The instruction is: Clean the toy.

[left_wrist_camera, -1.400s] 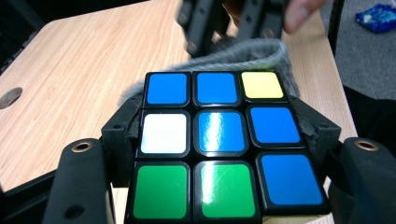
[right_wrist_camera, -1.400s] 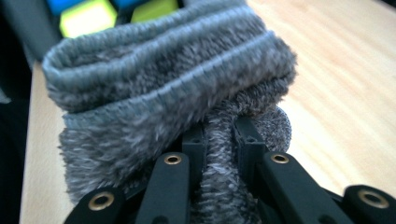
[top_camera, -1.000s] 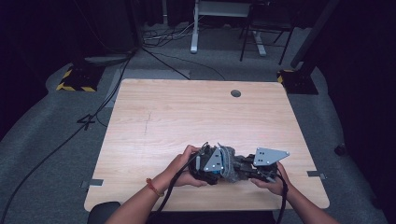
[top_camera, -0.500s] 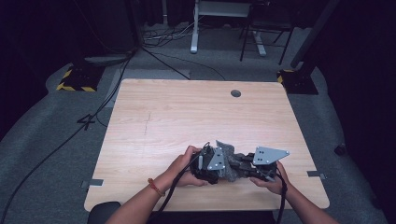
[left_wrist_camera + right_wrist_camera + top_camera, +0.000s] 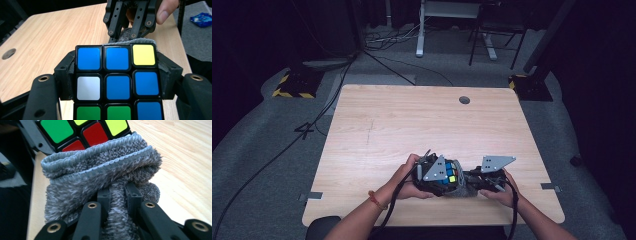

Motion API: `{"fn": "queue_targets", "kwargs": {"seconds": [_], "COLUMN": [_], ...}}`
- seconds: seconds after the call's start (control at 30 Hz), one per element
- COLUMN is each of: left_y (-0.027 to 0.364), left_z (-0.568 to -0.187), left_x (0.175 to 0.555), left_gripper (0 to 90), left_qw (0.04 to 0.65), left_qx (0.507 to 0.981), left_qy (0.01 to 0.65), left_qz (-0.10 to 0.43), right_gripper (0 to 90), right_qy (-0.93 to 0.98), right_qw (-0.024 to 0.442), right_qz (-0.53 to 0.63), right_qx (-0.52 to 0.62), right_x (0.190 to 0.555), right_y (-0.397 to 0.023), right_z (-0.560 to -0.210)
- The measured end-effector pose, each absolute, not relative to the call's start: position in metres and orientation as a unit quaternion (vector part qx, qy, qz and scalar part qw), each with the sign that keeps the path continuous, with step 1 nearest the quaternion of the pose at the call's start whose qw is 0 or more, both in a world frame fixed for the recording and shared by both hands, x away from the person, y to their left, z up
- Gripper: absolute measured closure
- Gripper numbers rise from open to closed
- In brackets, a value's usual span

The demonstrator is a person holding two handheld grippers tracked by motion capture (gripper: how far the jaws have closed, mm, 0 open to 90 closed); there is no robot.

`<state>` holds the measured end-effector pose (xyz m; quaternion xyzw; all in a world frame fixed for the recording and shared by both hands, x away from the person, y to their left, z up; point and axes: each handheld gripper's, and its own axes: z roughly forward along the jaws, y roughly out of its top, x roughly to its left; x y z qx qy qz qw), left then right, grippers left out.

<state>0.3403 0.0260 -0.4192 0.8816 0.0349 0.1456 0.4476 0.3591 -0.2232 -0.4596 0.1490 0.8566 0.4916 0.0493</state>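
- The left gripper clamps the puzzle cube; hard rubbing may twist it loose.
- The right gripper pinches the grey cloth, seemingly a thin fold that could slip free.

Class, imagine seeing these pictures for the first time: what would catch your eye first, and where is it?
The bright puzzle cube, mostly blue on its facing side, clamped in the left gripper near the table's front edge. Next, the fuzzy grey cloth pinched by the right gripper, pressed against the cube.
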Motion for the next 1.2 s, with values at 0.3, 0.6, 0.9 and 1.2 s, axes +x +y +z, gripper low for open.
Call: {"fn": "queue_targets", "kwargs": {"seconds": [0.3, 0.6, 0.9, 1.2], "left_y": [0.026, 0.015, 0.022, 0.025], "left_z": [-0.424, -0.435, -0.427, -0.425], "left_x": [0.345, 0.343, 0.344, 0.346], "left_gripper": [32.7, 33.6, 33.8, 33.8], "left_qw": [0.419, 0.37, 0.403, 0.401], "left_qx": [0.894, 0.911, 0.9, 0.901], "left_qy": [0.047, 0.044, 0.05, 0.053], "left_qz": [0.15, 0.177, 0.161, 0.161], "right_gripper": [78.8, 78.8, 78.8, 78.8], "right_qy": [0.831, 0.83, 0.863, 0.869], "right_qw": [0.033, 0.06, 0.081, 0.063], "right_qz": [0.532, 0.534, 0.471, 0.464], "right_qx": [0.161, 0.147, 0.165, 0.159], "right_x": [0.361, 0.352, 0.361, 0.361], "right_y": [-0.233, -0.231, -0.226, -0.225], "right_z": [-0.454, -0.442, -0.457, -0.46]}}
